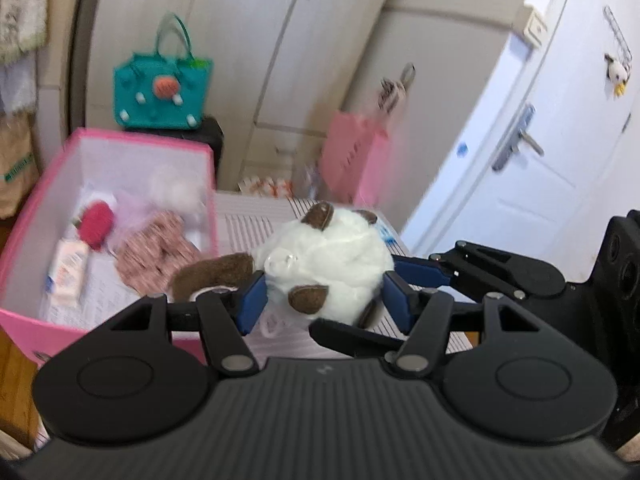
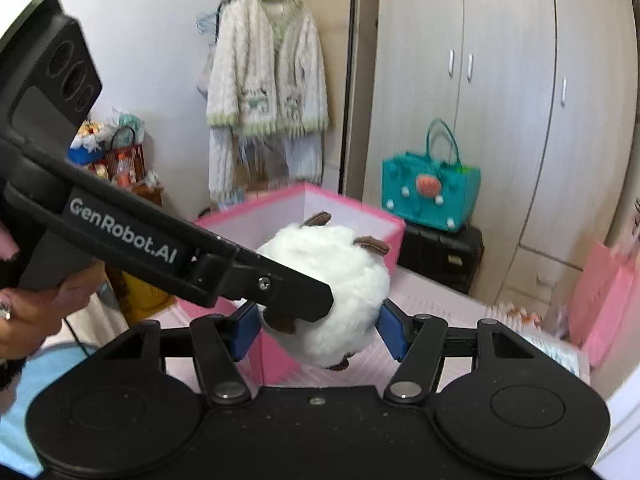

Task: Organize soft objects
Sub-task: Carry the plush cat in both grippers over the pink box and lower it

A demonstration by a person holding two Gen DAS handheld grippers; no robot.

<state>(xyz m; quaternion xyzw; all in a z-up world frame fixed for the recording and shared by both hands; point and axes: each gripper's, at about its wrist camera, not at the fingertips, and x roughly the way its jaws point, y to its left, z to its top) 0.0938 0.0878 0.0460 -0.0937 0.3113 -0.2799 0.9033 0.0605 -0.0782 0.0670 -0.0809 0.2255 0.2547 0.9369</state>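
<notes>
Both grippers, left gripper (image 1: pixel 320 300) and right gripper (image 2: pixel 318 330), clamp one white plush toy (image 1: pixel 332 264) near the pink box (image 1: pixel 36 322); uneven pulling could drop it outside.

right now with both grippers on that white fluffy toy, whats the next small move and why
Probably carry the white plush toy a little further over the open pink box before letting go. Both the left gripper and the right gripper clamp it, and it hangs beside the box's near corner, not over the opening where other soft things lie.
</notes>
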